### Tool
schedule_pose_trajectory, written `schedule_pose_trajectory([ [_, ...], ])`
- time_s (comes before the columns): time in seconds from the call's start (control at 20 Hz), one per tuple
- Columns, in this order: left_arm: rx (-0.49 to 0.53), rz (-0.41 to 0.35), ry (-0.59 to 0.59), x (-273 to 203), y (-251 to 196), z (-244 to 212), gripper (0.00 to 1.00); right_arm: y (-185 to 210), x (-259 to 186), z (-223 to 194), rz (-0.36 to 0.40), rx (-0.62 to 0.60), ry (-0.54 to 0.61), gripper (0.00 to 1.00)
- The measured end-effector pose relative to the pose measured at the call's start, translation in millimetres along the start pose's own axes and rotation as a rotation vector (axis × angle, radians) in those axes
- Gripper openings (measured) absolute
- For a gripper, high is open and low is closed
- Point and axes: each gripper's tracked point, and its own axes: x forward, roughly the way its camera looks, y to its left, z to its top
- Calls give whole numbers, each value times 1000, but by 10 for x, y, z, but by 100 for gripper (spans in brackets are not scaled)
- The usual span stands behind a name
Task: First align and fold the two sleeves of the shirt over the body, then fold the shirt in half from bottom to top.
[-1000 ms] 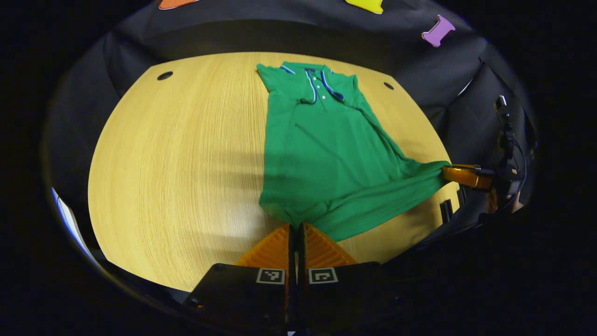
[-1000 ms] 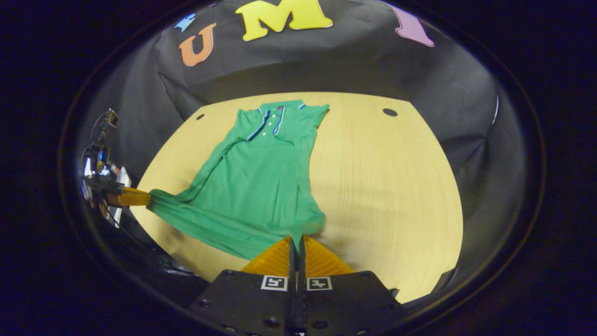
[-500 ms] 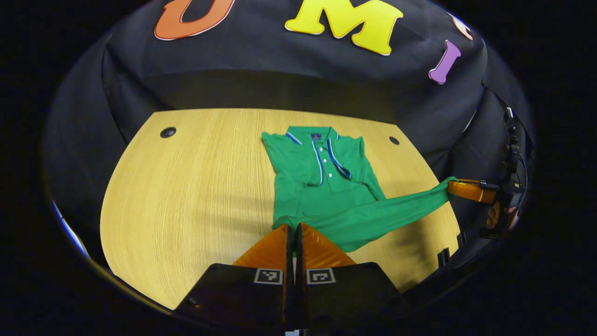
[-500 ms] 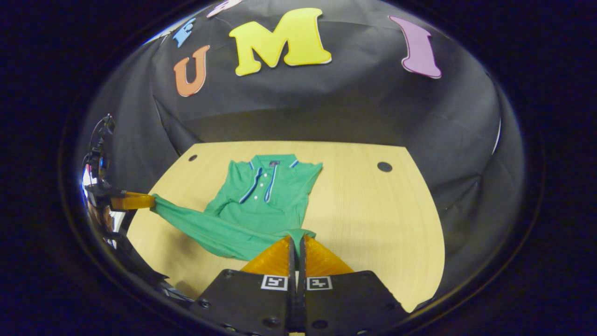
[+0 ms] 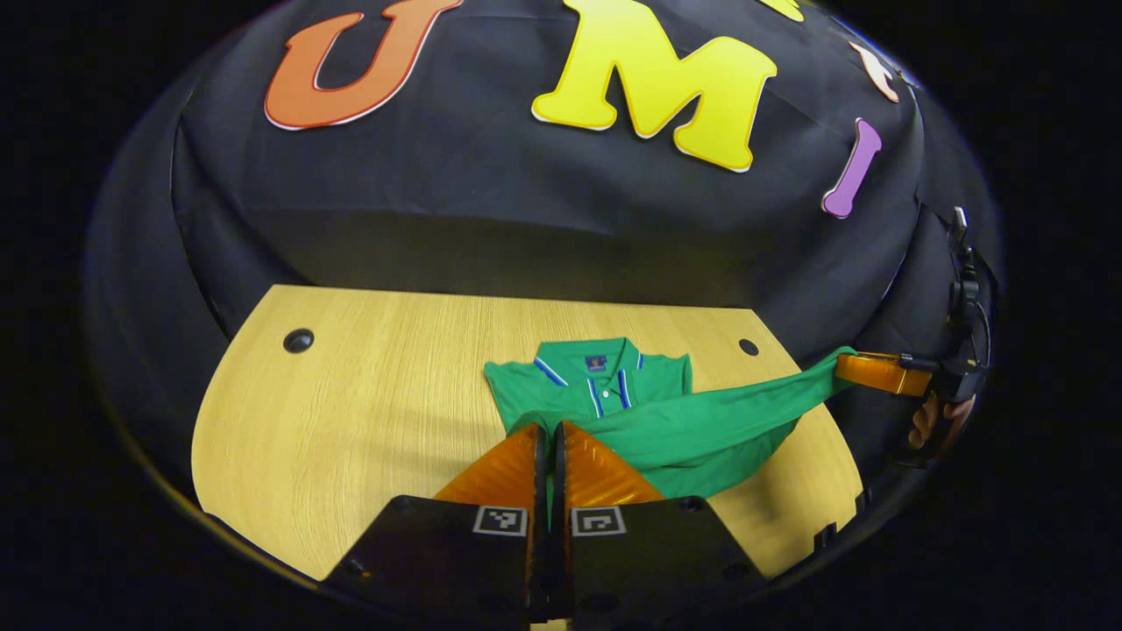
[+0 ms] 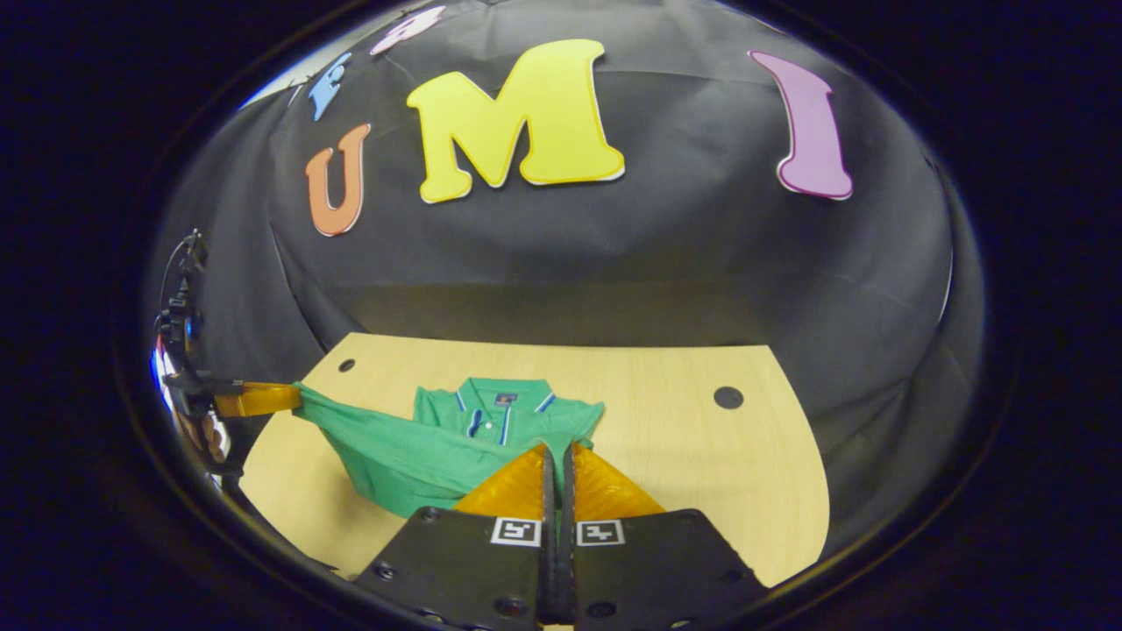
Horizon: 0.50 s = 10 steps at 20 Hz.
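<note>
green shirt (image 5: 666, 421), hem pinched shut in your left gripper (image 5: 550, 431) and right gripper (image 6: 558, 453): bottom-to-top fold underway; lay hem at collar (image 5: 605, 366).

On the table (image 5: 351, 421), the shirt (image 5: 692, 429) lies with its collar (image 5: 596, 372) toward the booth's back wall and its lower part raised off the tabletop. In the left gripper view, the left gripper (image 5: 550, 429) sits at the hem's near corner, before the collar, while the right gripper (image 5: 863, 372) holds the other corner out to the right, past the table's edge. In the right gripper view, the positions mirror: the right gripper (image 6: 555, 451) is nearest, the left gripper (image 6: 263, 399) far left.
</note>
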Motion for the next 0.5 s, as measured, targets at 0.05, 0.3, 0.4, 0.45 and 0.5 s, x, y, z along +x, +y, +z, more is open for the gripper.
schedule_pose_trajectory([
  [0.05, 5, 5, -12, 65, 8, 47, 6, 10, 69, 55, -2, 2, -9, 0],
  [0.3, -7, 53, -73, 412, 80, 250, 6, 40, 473, 285, -19, -5, -39, 0],
  [0.4, 2, 68, -96, 561, 117, 320, 6, 60, 695, 348, -27, -13, -44, 0],
  [0.45, 5, 71, -104, 634, 129, 337, 6, 62, 817, 351, -32, -18, -46, 0],
  [0.5, 9, 76, -111, 712, 151, 356, 6, 69, 931, 372, -34, -22, -48, 0],
])
